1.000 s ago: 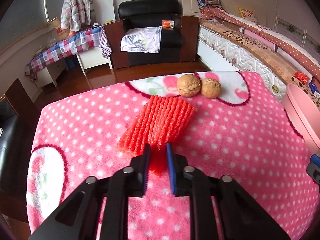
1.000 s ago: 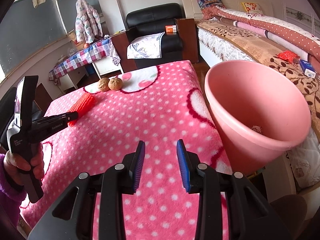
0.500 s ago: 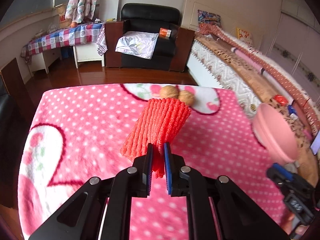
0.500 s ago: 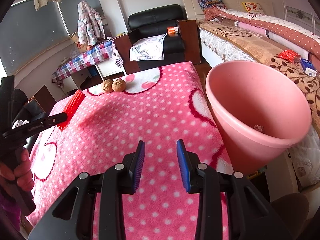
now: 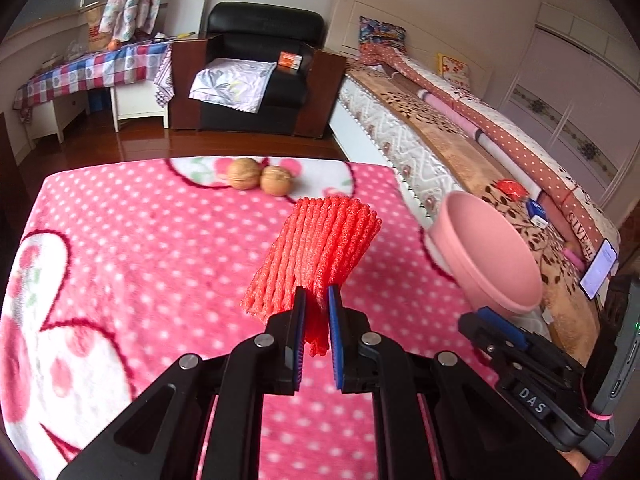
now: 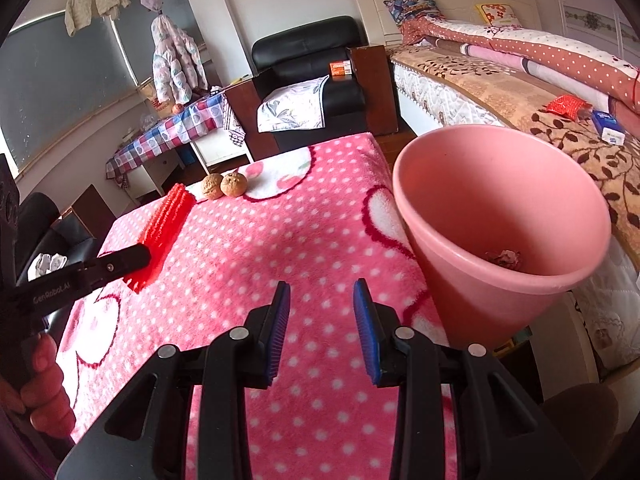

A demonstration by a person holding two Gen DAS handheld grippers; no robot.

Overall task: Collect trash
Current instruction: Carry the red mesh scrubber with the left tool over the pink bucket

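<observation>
Pink blanket (image 5: 120, 248) edge meets bin (image 6: 500, 208); left gripper (image 5: 317, 320) grips foam net (image 5: 320, 240).

Red foam net lifted off the blanket and swung toward the bin

A second ago the red foam net (image 5: 320, 248) lay flat on the pink blanket (image 5: 120, 264) with the left gripper (image 5: 316, 320) just closing on its near end; now it hangs clear of the blanket, pinched tighter. In the left wrist view the walnuts (image 5: 260, 178) have slid from upper centre toward the upper left, and the pink bin (image 5: 492, 256) has come into the right of the frame, along with the right gripper (image 5: 496, 328) at lower right.
</observation>
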